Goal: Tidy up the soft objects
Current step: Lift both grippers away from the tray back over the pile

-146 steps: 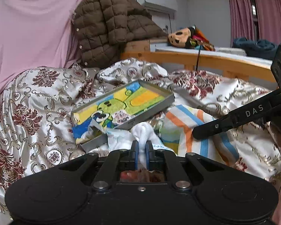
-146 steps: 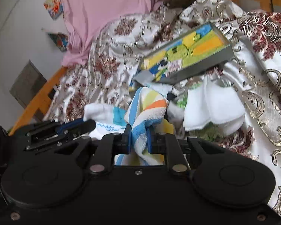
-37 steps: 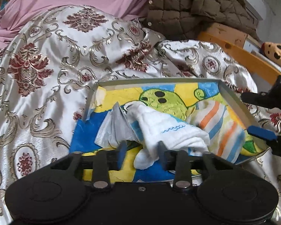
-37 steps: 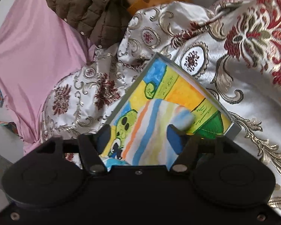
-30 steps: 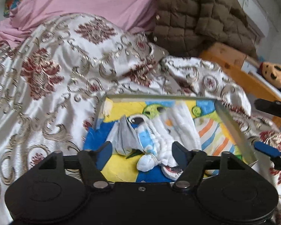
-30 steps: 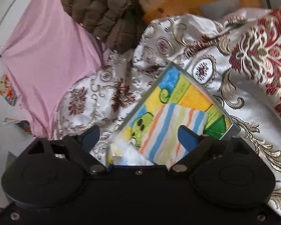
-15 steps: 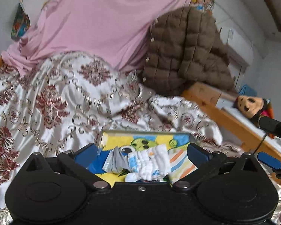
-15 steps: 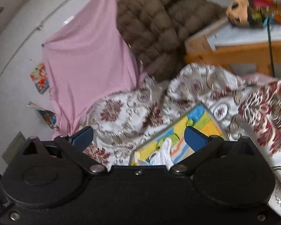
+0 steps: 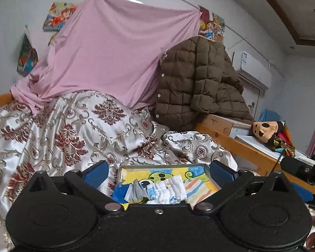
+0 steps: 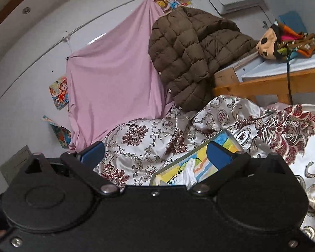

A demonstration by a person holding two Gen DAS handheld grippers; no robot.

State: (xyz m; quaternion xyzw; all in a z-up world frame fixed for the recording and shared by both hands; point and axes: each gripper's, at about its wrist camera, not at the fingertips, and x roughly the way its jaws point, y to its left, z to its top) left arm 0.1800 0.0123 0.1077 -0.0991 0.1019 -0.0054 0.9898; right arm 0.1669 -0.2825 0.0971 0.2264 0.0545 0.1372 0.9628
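Observation:
A shallow tray with a colourful cartoon bottom lies on the patterned bedspread. In it lie a white towel, a striped cloth and a grey-white packet. My left gripper is wide open and empty, raised well back from the tray. My right gripper is wide open and empty too, and its view shows the tray with the white towel low between its fingers. Part of the right gripper shows at the right edge of the left wrist view.
The silver and maroon bedspread covers the bed. A pink sheet hangs on the wall behind. A brown puffer jacket is draped over a wooden bed frame. A plush toy lies on the neighbouring bed.
Both grippers let go of their cloths in the tray, opened wide, then pulled up and back, so the tray now looks small and low.

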